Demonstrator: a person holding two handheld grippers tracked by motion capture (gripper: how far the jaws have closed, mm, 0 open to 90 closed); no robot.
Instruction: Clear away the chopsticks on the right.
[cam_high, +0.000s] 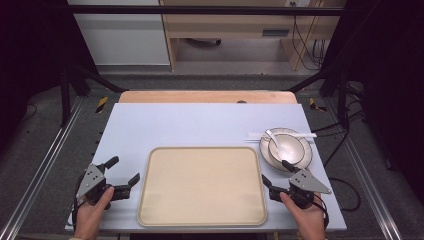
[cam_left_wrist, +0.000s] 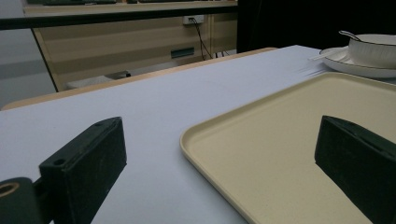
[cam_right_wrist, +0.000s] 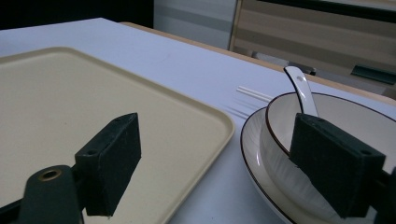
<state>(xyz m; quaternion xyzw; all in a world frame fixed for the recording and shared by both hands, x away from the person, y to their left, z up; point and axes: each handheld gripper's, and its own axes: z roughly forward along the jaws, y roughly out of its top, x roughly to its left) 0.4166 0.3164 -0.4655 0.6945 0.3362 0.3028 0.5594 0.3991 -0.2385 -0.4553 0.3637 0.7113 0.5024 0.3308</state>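
Pale blue surface, with a wooden strip along its far edge. White chopsticks lie flat on the right side, pointing left-right. Beyond the far edge is grey floor, then a light wood desk with black cables hanging at its right. A white cabinet stands far left. A black bar runs across the top. A metal rail runs along the left. Yellow-black tape marks sit at the far corners.
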